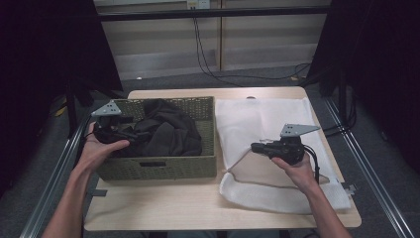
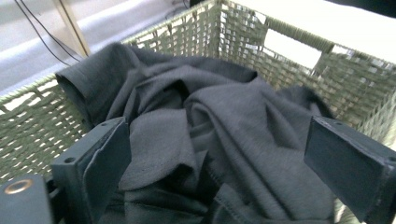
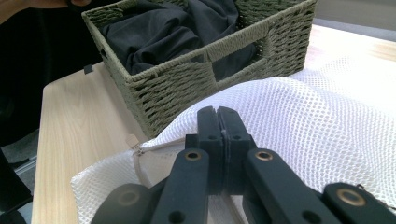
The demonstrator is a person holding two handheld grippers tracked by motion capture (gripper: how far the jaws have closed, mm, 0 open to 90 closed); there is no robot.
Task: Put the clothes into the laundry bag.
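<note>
A green woven basket on the table's left half holds a crumpled dark garment. My left gripper reaches in over the basket's left rim. In the left gripper view its jaws stand wide open on either side of the garment, with the basket wall behind and my left gripper just above the cloth. A white mesh bag lies on the table's right half. My right gripper is shut on the bag's near-left edge and holds it lifted. The right gripper view shows my right gripper pinching the mesh bag.
The light wooden table has bare room along its front edge. The basket stands right against the bag's left side. Metal rails run along both sides of the table. Cables hang at the back wall.
</note>
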